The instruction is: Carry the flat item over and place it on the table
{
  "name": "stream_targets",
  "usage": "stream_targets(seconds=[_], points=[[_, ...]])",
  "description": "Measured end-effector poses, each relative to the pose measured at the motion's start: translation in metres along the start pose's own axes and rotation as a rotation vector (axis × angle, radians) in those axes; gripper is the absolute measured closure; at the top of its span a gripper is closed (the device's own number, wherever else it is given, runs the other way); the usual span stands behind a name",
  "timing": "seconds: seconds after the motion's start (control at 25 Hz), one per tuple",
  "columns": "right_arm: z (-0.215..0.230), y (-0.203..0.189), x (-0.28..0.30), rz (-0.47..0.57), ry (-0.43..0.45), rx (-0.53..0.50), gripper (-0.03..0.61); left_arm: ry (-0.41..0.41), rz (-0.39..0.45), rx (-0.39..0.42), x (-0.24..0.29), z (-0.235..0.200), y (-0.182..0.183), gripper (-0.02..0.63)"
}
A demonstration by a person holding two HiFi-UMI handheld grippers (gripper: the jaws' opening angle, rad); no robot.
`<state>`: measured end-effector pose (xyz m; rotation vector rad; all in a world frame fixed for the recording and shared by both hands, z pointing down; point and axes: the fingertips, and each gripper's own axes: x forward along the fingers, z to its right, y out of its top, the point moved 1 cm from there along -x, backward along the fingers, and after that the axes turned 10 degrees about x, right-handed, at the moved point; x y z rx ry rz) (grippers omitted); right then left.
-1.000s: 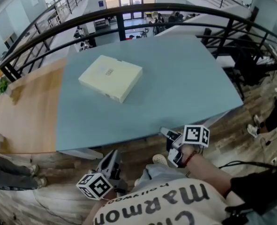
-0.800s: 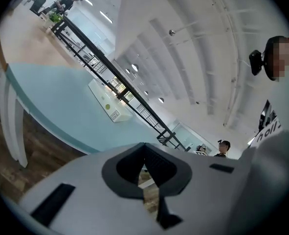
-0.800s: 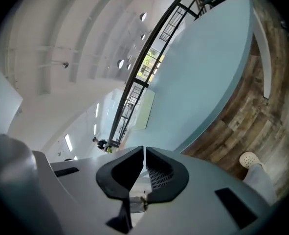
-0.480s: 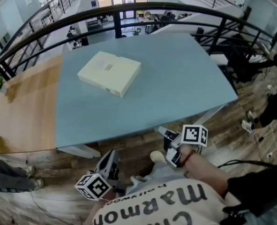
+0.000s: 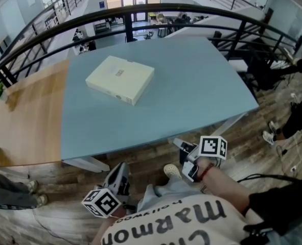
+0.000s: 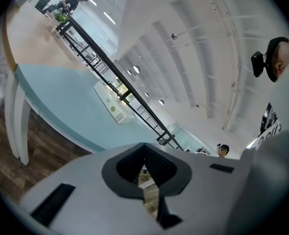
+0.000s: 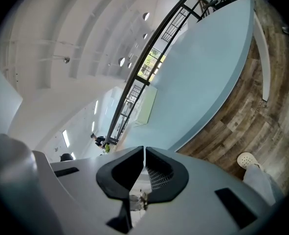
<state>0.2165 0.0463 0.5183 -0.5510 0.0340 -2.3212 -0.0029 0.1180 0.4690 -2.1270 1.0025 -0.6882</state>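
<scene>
- The flat cream-coloured cardboard box [image 5: 121, 79] already lies on the light blue table top [image 5: 202, 91]. It sits on the far left part of the top, not far from where the blue meets the pale wooden table section [image 5: 28, 116].
- It lies flat, turned askew to the table's near edge, with one corner pointing back toward me. It looks close to square, so I cannot name a long axis with confidence.
- Nothing touches the box; both my tools are well apart from it, on my side of the near edge and over the brown plank floor [image 5: 140, 160].
- My left gripper [image 5: 121, 168] has its jaws pressed together, with nothing between them. The box is straight ahead of it across the table.
- My right gripper [image 5: 180, 144] is likewise fully closed and empty. From there the box lies ahead and off to the left.
- Neither gripper is clearly the nearer. The left one lines up with the box, while the right would have to reach across.
- Beyond the table runs a black metal railing [image 5: 166, 8].
- I judge the placing done. Any further move on the box would mean opening the jaws first and reaching forward over the edge.
</scene>
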Motion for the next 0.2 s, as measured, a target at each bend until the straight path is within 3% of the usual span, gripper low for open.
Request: stream_targets(seconds=[0.2], points=[[0.0028,0.0012,-0.0058,0.009,0.009,-0.007,0.535,-0.005,0.004,0.01,-0.0016,0.0058,-0.0009,0.611]])
